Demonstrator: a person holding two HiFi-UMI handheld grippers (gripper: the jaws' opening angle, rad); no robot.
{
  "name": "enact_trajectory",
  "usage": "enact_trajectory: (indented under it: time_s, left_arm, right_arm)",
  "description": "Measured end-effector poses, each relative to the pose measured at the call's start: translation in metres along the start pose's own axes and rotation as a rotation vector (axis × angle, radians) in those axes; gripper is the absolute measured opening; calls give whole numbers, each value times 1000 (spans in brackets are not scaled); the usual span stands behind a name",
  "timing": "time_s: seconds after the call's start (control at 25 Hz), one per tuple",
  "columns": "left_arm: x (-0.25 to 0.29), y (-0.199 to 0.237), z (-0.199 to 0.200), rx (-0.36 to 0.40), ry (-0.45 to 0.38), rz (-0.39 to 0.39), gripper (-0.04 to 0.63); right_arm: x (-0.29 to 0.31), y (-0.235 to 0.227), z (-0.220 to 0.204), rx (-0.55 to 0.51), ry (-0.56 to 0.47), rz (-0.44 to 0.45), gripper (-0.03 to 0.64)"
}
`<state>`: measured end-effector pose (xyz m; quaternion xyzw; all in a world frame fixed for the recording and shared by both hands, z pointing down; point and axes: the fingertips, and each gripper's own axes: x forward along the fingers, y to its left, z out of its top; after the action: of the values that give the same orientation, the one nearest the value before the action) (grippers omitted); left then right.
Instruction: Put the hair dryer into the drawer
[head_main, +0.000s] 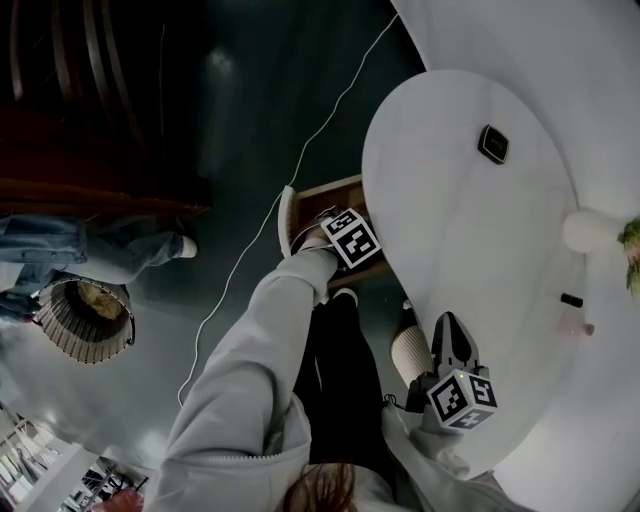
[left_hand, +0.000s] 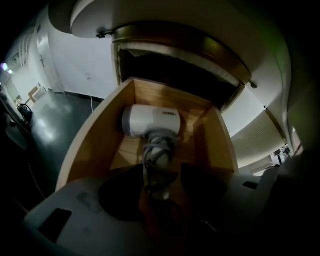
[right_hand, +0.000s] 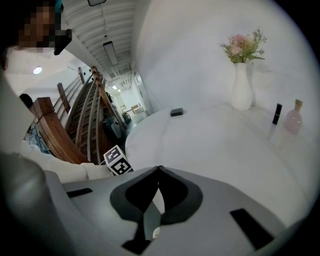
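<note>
The white hair dryer (left_hand: 150, 120) lies nose-left inside the open wooden drawer (left_hand: 95, 140), its handle wrapped in grey cord and pointing back toward me. My left gripper (left_hand: 161, 172) is shut on that handle, low over the drawer's front edge. In the head view the left gripper (head_main: 325, 232) sits over the drawer (head_main: 330, 190), which is pulled out from under the white table (head_main: 450, 220); the dryer is hidden there. My right gripper (head_main: 449, 325) hovers over the table's near edge, shut, jaw tips touching, nothing in it (right_hand: 159, 168).
On the table stand a small dark box (head_main: 493, 144), a white vase with flowers (right_hand: 241, 90), a dark tube (right_hand: 276, 114) and a pink bottle (right_hand: 292, 117). A white cable (head_main: 300, 160) runs over the dark floor. A wicker basket (head_main: 85, 318) and a person's legs are at left.
</note>
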<state>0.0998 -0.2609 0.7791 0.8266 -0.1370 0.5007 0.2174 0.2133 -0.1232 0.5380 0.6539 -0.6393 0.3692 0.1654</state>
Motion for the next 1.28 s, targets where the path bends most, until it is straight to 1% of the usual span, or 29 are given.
enact_trajectory:
  time_s: [0.08,0.12,0.28,0.36,0.44,0.56,0.8,1.04,1.16,1.28]
  left_arm:
    - [-5,5,8,16,-37,32,235]
    - [-7,5,11,25,-55,35,236]
    - [-17,3,19,44,-115,45,299]
    - [-27,5,26,58,-158,77,307]
    - [-37,6,30,79,-173,104,308]
    - [-48,0,31,120,-150,108,307]
    - [-65,-22,27,183,-127,79,308]
    - [-84,-34,19,190,-48,43,311]
    - [-97,-35,16,207,-25,39,311]
    - [-110,-38,11,193,-10,17,311]
  right_arm:
    - [1,-1,0,3,-4,-2,49]
    - [0,-1,0,6,-6,-4,49]
    - [-1,6,8,13,-30,10,49]
    - [-2,12,12,7,-42,24,49]
    - [-3,16,15,4,-51,37,49]
    - [-3,23,21,7,-70,56,49]
    - [-12,36,30,-16,-97,93,49]
    - [-20,45,42,-34,-120,135,49]
    - [-20,47,44,-26,-132,150,49]
    - [-21,50,47,-24,-130,156,49]
